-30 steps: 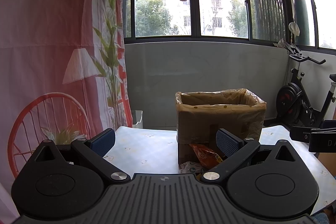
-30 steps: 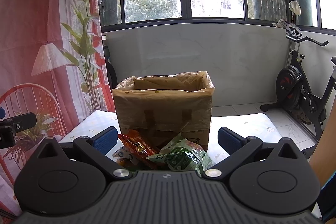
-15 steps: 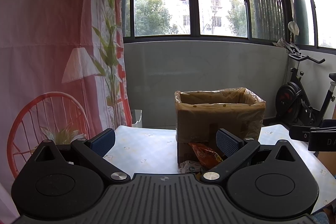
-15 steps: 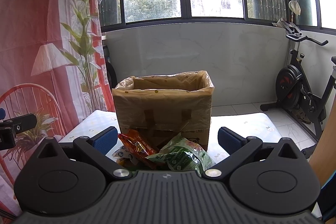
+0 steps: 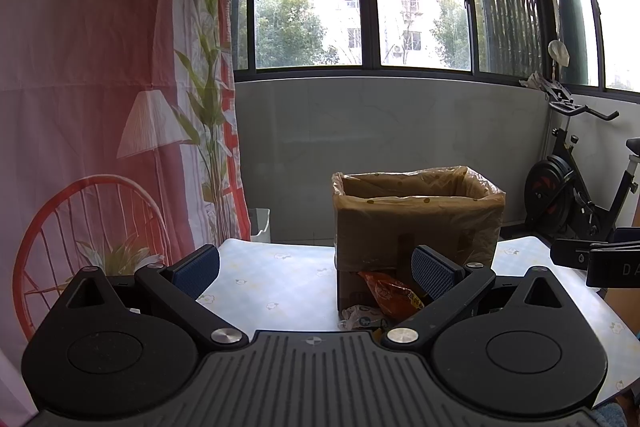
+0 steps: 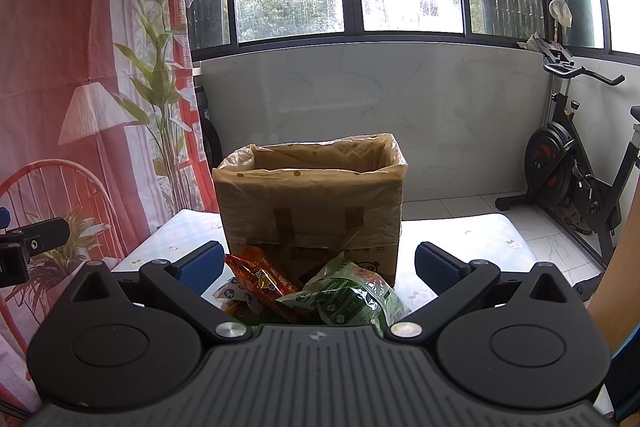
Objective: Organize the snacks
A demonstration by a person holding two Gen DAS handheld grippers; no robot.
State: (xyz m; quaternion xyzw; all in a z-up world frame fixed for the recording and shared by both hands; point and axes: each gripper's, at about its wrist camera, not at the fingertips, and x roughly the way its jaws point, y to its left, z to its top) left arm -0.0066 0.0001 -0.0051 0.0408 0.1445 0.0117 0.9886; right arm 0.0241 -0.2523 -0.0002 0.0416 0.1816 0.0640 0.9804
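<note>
A cardboard box (image 6: 312, 203) lined with a clear plastic bag stands open on the table; it also shows in the left wrist view (image 5: 416, 219). In front of it lie an orange-red snack bag (image 6: 264, 279), a green snack bag (image 6: 348, 299) and a small white packet (image 6: 228, 293). The orange bag (image 5: 390, 293) and a white packet (image 5: 360, 315) show in the left wrist view. My right gripper (image 6: 316, 265) is open and empty, just before the snacks. My left gripper (image 5: 316, 265) is open and empty, left of the box.
The table (image 5: 272, 283) has a pale cloth with small flowers. An exercise bike (image 6: 576, 171) stands on the floor at the right. A printed curtain (image 5: 100, 107) hangs at the left. The other gripper shows at the view's right edge (image 5: 596, 259).
</note>
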